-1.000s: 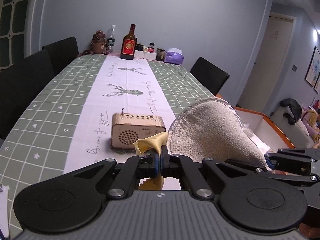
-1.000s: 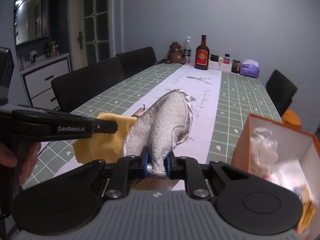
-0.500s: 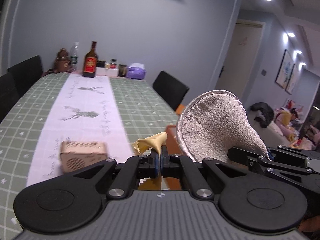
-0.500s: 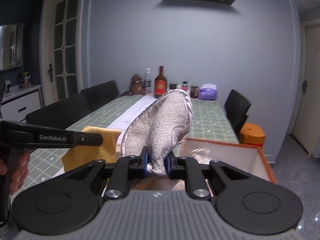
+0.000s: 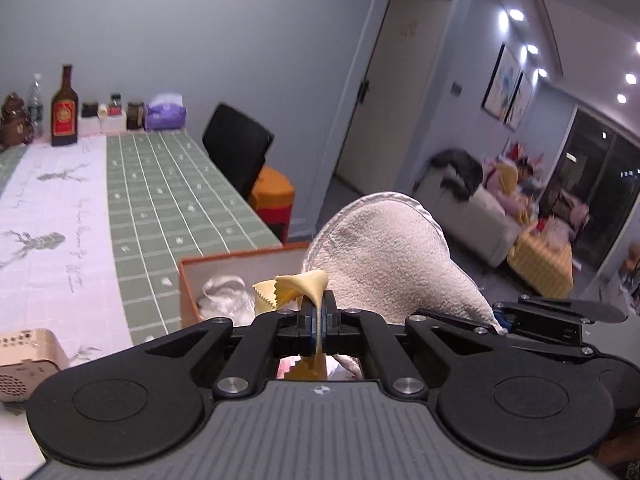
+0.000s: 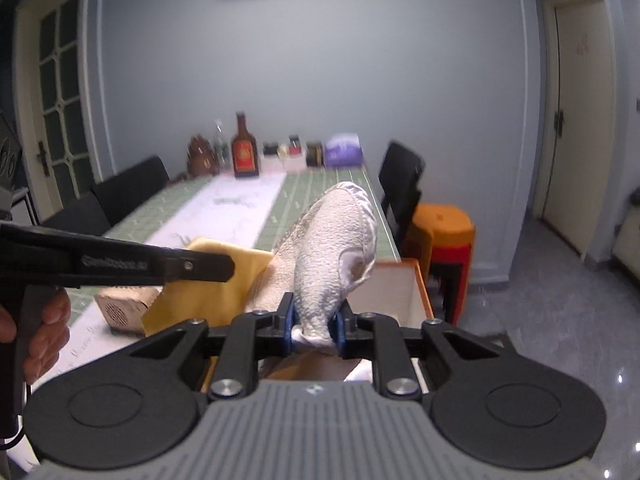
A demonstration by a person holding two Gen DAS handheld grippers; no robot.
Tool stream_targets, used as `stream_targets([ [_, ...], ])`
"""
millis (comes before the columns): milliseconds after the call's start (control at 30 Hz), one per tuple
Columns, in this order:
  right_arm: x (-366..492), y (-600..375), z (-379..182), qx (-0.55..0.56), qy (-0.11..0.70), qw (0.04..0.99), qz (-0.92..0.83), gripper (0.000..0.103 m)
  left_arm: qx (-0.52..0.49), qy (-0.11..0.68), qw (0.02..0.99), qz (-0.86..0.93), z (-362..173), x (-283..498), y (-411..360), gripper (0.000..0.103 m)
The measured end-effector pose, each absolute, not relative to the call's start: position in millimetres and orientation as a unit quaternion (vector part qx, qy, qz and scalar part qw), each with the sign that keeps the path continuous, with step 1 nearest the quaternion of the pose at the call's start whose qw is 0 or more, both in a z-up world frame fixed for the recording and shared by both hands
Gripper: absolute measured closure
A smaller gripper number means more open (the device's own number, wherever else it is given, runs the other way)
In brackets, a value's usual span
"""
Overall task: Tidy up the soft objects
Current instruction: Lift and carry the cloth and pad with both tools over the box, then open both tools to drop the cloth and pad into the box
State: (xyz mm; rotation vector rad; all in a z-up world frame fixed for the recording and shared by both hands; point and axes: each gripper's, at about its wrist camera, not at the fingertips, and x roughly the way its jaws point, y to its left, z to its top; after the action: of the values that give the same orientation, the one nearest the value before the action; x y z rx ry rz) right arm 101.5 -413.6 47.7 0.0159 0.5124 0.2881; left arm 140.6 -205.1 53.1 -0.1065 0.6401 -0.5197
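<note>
- Right claw, jaws opening around the beige terry-cloth mitt, may drop it short of the orange-rimmed box at the table's edge.
- Left claw, clamped on the thin yellow cloth, could snag it on the box wall.

We hold the left gripper closed on a thin yellow cloth, above an orange box that stands at the right edge of the table. To its right, the right gripper carries a white mitt. A wooden speaker sits at the table's near end, bottles at the far end.
</note>
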Motion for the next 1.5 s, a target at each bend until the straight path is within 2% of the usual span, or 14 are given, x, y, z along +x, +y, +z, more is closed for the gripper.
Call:
stream_targets([
  [300,143,-413,-10,0.016,0.347,0.925,0.15,0.085,0.03,0.378,0.893,-0.244,6,160,-228,0.101],
  [433,150,-409,-20,-0.002,0.367,0.919,0.146,0.074,0.072,0.381,0.889,-0.246,0,163,-240,0.1],
  [600,158,-404,-27,-0.027,0.383,0.912,0.143,0.07,0.119,0.387,0.881,-0.247,-8,167,-252,0.099],
  [700,158,-399,-31,-0.05,0.39,0.908,0.141,0.063,0.133,0.396,0.876,-0.243,-14,170,-255,0.099],
  [767,159,-396,-33,-0.062,0.397,0.906,0.136,0.055,0.147,0.404,0.871,-0.237,-19,171,-257,0.095],
  [833,158,-396,-35,-0.065,0.4,0.905,0.134,0.055,0.147,0.41,0.868,-0.238,-21,173,-256,0.092],
  [967,156,-396,-29,-0.064,0.395,0.908,0.127,0.051,0.115,0.414,0.868,-0.248,-16,174,-245,0.079],
  [1000,154,-396,-27,-0.065,0.391,0.909,0.126,0.05,0.113,0.412,0.87,-0.248,-12,173,-244,0.073],
  [1033,153,-395,-24,-0.065,0.388,0.911,0.125,0.048,0.113,0.407,0.873,-0.243,-9,172,-243,0.059],
  [1067,151,-395,-21,-0.065,0.384,0.912,0.126,0.047,0.114,0.4,0.877,-0.241,-6,170,-241,0.055],
  [1200,144,-395,-9,-0.073,0.374,0.917,0.119,0.043,0.102,0.382,0.886,-0.243,11,165,-231,0.052],
  [1300,138,-395,1,-0.073,0.365,0.921,0.114,0.04,0.088,0.367,0.893,-0.247,24,160,-223,0.044],
  [1367,134,-395,8,-0.071,0.36,0.923,0.114,0.027,0.083,0.354,0.898,-0.249,33,153,-217,0.043],
  [1500,119,-393,20,-0.075,0.341,0.932,0.097,0.025,0.07,0.317,0.911,-0.255,53,136,-203,0.043],
])
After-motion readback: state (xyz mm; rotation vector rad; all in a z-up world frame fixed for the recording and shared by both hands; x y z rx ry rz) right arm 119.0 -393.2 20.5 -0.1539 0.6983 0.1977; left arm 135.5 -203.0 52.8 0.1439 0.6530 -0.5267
